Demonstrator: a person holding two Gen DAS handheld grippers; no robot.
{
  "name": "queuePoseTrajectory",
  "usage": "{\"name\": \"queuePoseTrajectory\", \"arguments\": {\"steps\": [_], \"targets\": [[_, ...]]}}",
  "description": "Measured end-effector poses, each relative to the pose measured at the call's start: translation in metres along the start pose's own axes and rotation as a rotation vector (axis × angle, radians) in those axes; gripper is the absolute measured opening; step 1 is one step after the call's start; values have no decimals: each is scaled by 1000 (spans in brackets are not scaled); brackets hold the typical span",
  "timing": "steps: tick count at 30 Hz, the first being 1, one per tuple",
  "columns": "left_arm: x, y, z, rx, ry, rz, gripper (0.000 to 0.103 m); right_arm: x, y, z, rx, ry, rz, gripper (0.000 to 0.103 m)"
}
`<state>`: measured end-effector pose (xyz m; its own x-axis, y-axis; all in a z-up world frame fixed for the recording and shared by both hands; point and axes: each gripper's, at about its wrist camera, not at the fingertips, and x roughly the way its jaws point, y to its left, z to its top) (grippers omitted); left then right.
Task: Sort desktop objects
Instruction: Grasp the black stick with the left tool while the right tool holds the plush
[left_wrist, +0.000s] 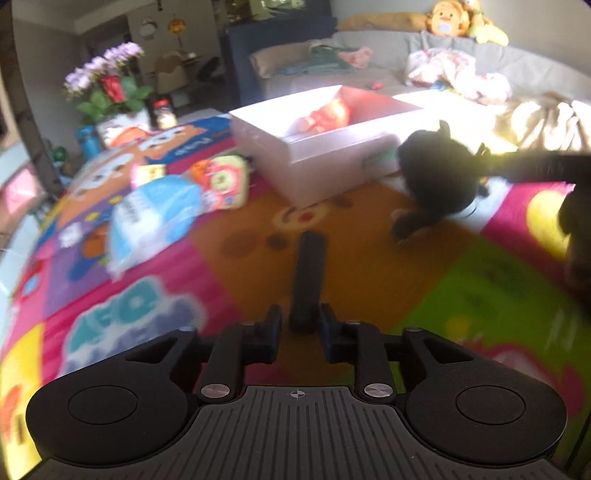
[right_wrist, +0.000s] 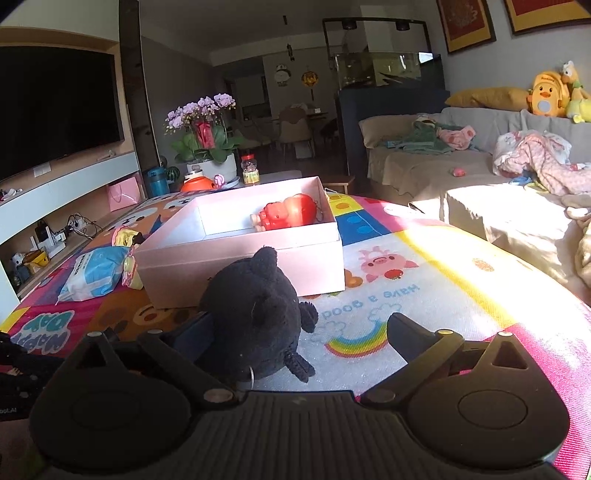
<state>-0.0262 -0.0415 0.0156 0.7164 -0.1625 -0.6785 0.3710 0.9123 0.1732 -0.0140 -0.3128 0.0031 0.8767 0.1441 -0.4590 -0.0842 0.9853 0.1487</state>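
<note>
Black plush toy (right_wrist: 258, 314) sits between open right claw (right_wrist: 299, 332).

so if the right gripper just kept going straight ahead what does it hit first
Most likely the black plush toy, which sits between the open fingers of the right gripper, nearer the left one. Behind it stands the pink box.

Black plush toy (right_wrist: 258, 314) before my claw; pale pink box (right_wrist: 240, 258); red pig figure (right_wrist: 291, 212); mat (right_wrist: 424, 295) rainbow-printed, many-coloured.

Left gripper (left_wrist: 300, 319), right gripper (right_wrist: 299, 334): matte black, ribbed top plate, round side discs, silver pivot screws, crosshair mark.
</note>
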Motion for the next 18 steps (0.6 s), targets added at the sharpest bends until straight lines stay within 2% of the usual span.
{"name": "queuePoseTrajectory", "arguments": {"steps": [1,2,3,7,8,9,11,13,15,18], "targets": [[-1,3,-1,8,-9,35,42,0,0,0,0,1,-3,102],[-1,6,-1,10,-18,70,55,0,1,0,0,1,-7,103],[-1,11,1,2,-26,106,60,0,1,0,-2,1,-11,103],[0,27,11,-19,-54,259,60,-2,3,-1,-9,-8,-31,103],[0,32,12,-44,-47,264,63,-2,3,-2,-11,-10,-32,103],[-1,38,13,-89,-34,237,69,-2,3,-2,-11,-11,-33,103],[-1,50,13,-224,10,123,78,-2,2,-2,-7,-8,-30,103],[3,51,12,-296,35,38,79,-1,2,-2,-2,-2,-28,103],[12,46,15,-282,32,55,90,-2,2,-2,2,-1,-27,103],[33,49,23,-308,44,133,91,-3,2,-2,-1,-3,-29,103]]}}
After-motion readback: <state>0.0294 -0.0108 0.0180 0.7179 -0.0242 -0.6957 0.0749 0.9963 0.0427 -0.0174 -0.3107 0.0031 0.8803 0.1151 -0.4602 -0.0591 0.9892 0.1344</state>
